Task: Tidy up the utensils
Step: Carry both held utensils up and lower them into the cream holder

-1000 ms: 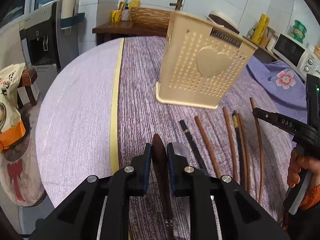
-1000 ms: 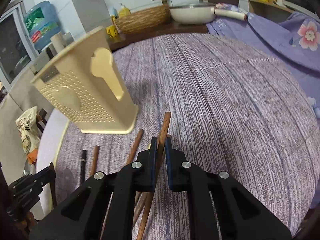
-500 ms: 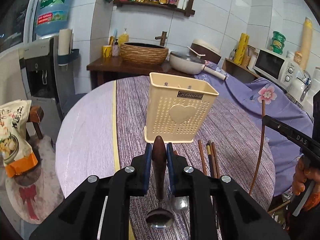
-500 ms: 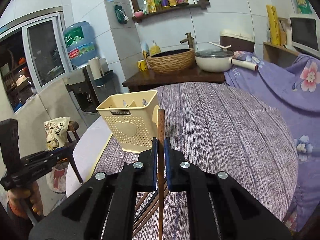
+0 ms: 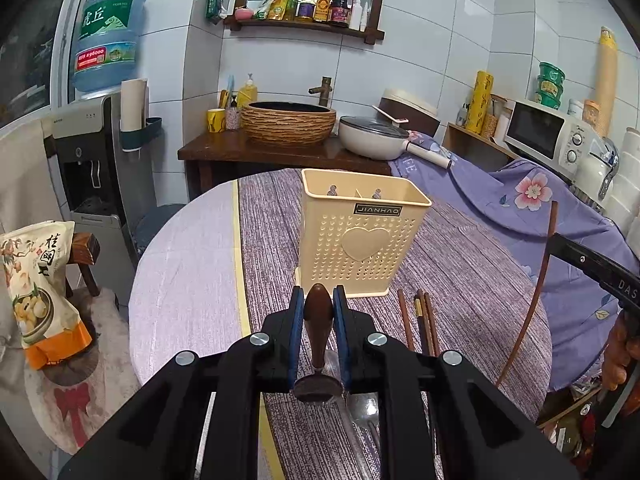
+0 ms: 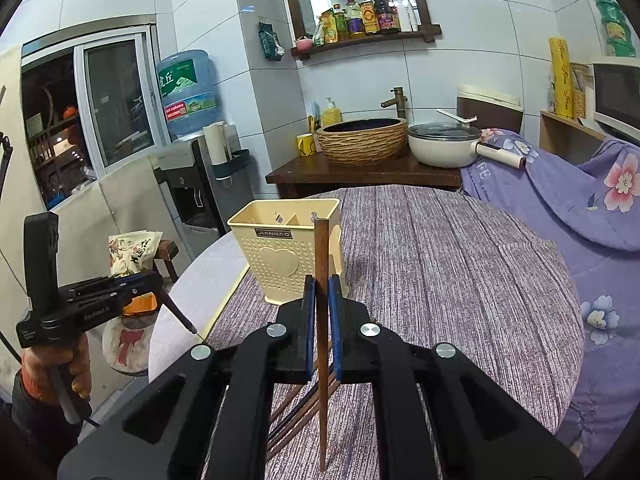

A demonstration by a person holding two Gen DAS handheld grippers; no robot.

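Note:
My left gripper [image 5: 318,300] is shut on a spoon with a dark wooden handle [image 5: 318,320], held upright above the table with its bowl hanging down. My right gripper [image 6: 322,288] is shut on a brown wooden chopstick [image 6: 321,256], held upright; it also shows at the right of the left wrist view [image 5: 536,288]. The cream utensil holder [image 5: 362,236] stands upright on the purple tablecloth, ahead of both grippers, its two compartments open at the top [image 6: 292,240]. Several chopsticks [image 5: 420,320] and a metal spoon [image 5: 362,408] lie on the cloth in front of the holder.
The round table [image 5: 192,280] has a yellow stripe on its left part. A wooden counter with a woven basin [image 5: 288,122] and a pan [image 5: 376,138] stands behind. A water dispenser [image 5: 88,160] and a snack bag [image 5: 36,288] are at the left.
Both grippers have lifted off the table with their utensils and tilted them upright. The holder now appears farther ahead and lower in both views.

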